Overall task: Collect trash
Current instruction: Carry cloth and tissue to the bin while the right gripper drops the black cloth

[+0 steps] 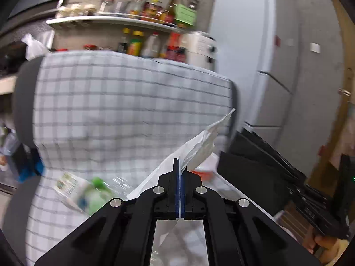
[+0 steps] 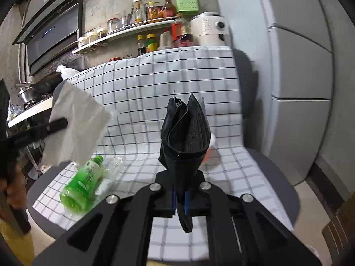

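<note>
Left gripper (image 1: 180, 177) pinches white tissue (image 1: 199, 146); right gripper (image 2: 180, 196) clamps black bag (image 2: 185, 133).

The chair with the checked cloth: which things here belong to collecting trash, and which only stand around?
For the job:
- white tissue in left tool
- folded black bag in right tool
- green bottle on the checked cloth

Standing around:
- sauce bottles
- white cooker
- fridge

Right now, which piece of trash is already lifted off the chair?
The white tissue, pinched in the left gripper. The green bottle lies on its side on the checked cloth.
</note>
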Demonstrator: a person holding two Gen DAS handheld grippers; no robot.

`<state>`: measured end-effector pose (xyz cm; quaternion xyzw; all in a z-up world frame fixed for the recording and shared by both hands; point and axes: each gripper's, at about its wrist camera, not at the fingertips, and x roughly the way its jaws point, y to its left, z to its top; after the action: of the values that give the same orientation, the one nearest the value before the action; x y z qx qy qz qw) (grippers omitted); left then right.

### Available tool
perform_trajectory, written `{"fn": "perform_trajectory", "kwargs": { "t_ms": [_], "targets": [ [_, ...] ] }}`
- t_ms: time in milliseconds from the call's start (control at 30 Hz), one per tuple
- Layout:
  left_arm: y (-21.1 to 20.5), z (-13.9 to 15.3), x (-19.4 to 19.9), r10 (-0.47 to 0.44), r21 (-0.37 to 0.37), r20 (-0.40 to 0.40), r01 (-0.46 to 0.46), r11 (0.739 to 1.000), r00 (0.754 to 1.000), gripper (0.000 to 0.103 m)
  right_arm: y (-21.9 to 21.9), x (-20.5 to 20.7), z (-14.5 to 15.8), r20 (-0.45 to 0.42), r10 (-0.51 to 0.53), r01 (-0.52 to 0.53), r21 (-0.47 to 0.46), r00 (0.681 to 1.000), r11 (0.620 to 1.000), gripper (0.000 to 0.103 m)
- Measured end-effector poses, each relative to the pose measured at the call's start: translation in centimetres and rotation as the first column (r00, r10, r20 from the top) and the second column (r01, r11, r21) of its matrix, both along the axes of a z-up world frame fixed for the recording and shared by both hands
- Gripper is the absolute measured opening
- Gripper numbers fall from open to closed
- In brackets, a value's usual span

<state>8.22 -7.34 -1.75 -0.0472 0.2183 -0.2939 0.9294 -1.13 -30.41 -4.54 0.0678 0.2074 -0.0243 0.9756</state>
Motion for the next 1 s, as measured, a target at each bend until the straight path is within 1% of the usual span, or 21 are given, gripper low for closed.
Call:
{"fn": "perform_trajectory", "kwargs": {
  "t_ms": [100,233,367,467,567,600,733,800,833,900,967,1000],
  "targets": [
    [-2.1,-1.6,-2.4,-0.087,-0.031,-0.026,0.086,0.996,0.996,0.0,-1.6,-2.9,-0.5,0.001,-0.056,0.056,-0.001,0.998,0.998,0.005],
    [-5.7,-3.4,-5.3,-0.187,-0.053,-0.039,0.185,0.981,0.982,0.0,-3.9,-6.9,-1.6,-0.016,-0.15,0.15,-0.002,0.989,0.989,0.005],
    [-9.8,-5.0,-7.5,-0.289,-0.052,-0.062,0.286,0.957,0.955,0.0,-5.9,-10.4,-2.8,-0.043,-0.242,0.24,-0.037,0.969,0.97,0.005],
    [-12.9,-5.8,-9.1,-0.363,-0.04,-0.076,0.361,0.932,0.929,0.0,-7.6,-12.9,-4.0,-0.067,-0.325,0.32,-0.068,0.943,0.945,0.006],
    [-15.2,-6.2,-10.2,-0.416,-0.031,-0.087,0.415,0.909,0.905,0.0,-9.4,-15.0,-5.4,-0.093,-0.413,0.404,-0.104,0.906,0.909,0.006],
    [-15.8,-6.3,-10.5,-0.426,-0.028,-0.089,0.426,0.904,0.9,0.0,-10.3,-15.7,-6.1,-0.113,-0.445,0.435,-0.107,0.888,0.894,0.006],
    [-17.6,-6.7,-11.5,-0.458,-0.014,-0.096,0.459,0.889,0.884,0.0,-13.0,-17.2,-8.5,-0.185,-0.509,0.509,-0.053,0.841,0.859,0.007],
    [-18.2,-6.9,-11.5,-0.463,-0.008,-0.107,0.465,0.885,0.88,0.0,-14.2,-17.4,-10.0,-0.228,-0.528,0.537,-0.026,0.818,0.843,0.008],
    [-18.5,-7.0,-11.6,-0.463,-0.003,-0.109,0.466,0.885,0.88,0.0,-14.8,-17.5,-10.6,-0.246,-0.536,0.548,-0.023,0.807,0.836,0.009],
    [-18.9,-7.4,-11.6,-0.463,0.007,-0.117,0.467,0.884,0.879,0.0,-15.9,-17.4,-12.2,-0.284,-0.557,0.575,-0.023,0.781,0.818,0.017],
    [-19.2,-7.6,-11.5,-0.463,0.013,-0.127,0.468,0.884,0.877,0.0,-16.8,-17.3,-13.1,-0.304,-0.572,0.594,-0.022,0.762,0.804,0.038],
    [-19.3,-7.7,-11.5,-0.462,0.015,-0.13,0.467,0.884,0.878,0.0,-17.2,-17.3,-13.5,-0.313,-0.579,0.604,-0.019,0.753,0.797,0.041]
  ]
}}
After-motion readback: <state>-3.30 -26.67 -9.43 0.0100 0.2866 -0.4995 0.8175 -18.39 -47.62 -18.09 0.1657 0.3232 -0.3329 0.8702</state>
